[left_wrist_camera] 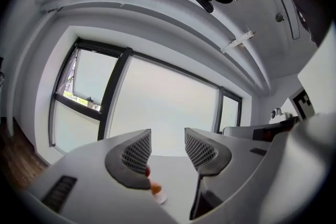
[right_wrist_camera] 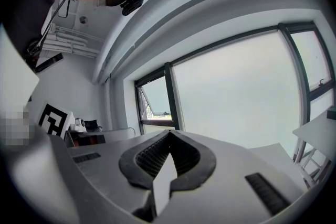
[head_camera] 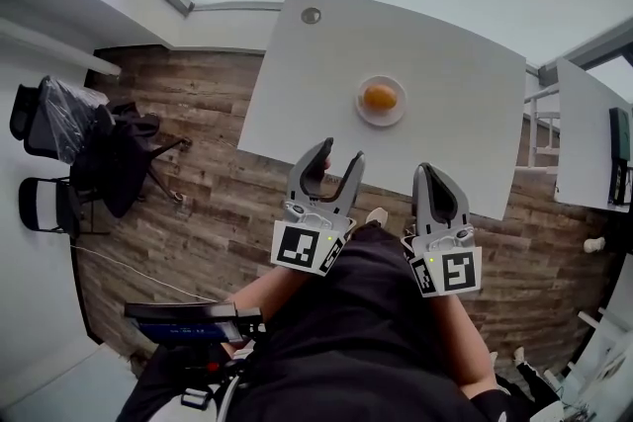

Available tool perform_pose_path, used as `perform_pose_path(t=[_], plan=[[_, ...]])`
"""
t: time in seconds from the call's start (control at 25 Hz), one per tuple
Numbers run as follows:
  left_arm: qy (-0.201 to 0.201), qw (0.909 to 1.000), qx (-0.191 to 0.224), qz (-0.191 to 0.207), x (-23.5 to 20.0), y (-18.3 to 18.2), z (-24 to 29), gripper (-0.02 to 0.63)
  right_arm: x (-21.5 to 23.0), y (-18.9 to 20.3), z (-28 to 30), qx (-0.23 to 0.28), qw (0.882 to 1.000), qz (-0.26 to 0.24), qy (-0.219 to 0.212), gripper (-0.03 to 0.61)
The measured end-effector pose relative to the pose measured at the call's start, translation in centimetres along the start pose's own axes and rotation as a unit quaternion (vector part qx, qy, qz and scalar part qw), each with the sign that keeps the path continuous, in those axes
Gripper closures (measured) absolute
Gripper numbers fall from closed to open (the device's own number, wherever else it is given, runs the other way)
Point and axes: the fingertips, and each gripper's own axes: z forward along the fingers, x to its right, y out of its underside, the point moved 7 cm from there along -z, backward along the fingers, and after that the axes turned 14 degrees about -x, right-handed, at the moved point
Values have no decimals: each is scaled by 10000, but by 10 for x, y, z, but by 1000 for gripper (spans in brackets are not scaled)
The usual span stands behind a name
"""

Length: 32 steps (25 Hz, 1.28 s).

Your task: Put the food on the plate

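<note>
An orange piece of food (head_camera: 380, 97) lies on a small white plate (head_camera: 363, 115) in the middle of a white table (head_camera: 445, 35). Both grippers hang short of the table's near edge, above the person's lap, pointing toward it. My left gripper (head_camera: 341, 153) is open, with a clear gap and nothing between its jaws. In the left gripper view that gripper (left_wrist_camera: 167, 135) frames the far window, and the food (left_wrist_camera: 155, 186) and plate (left_wrist_camera: 161, 197) peek out low beside the left jaw. My right gripper (head_camera: 426, 169) is shut and empty; the right gripper view shows it (right_wrist_camera: 169, 135) with the jaw tips together.
Dark office chairs (head_camera: 69, 128) stand on the wooden floor at the left. A second white table (head_camera: 588, 143) sits at the right. A round cable port (head_camera: 311, 15) marks the table's far side. A dark device (head_camera: 188, 321) hangs by the person's hip.
</note>
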Motion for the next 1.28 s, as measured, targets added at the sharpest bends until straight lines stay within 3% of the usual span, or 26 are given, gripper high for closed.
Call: perform_pose_path(t=[0.2, 0.32, 0.52, 0.72, 0.92, 1.28], plan=[[-157, 9998, 145, 59, 5, -11, -6, 484, 4, -8, -6, 31, 10000, 49, -2, 581], [-189, 9996, 154, 144, 8, -17, -12, 569, 4, -15, -11, 84, 9999, 33, 81, 581], [-230, 9992, 259, 207, 15, -27, -20, 607, 3, -25, -15, 156, 9998, 40, 155, 581], [-265, 9989, 356, 162, 21, -35, -26, 607, 0, -29, -20, 152, 9996, -119, 186, 581], [-167, 9988, 431, 160, 26, -43, -34, 607, -12, -40, -29, 273, 9996, 67, 1, 581], [-70, 9982, 542, 227, 30, -47, -47, 607, -26, -44, -36, 470, 9982, -343, 168, 581]])
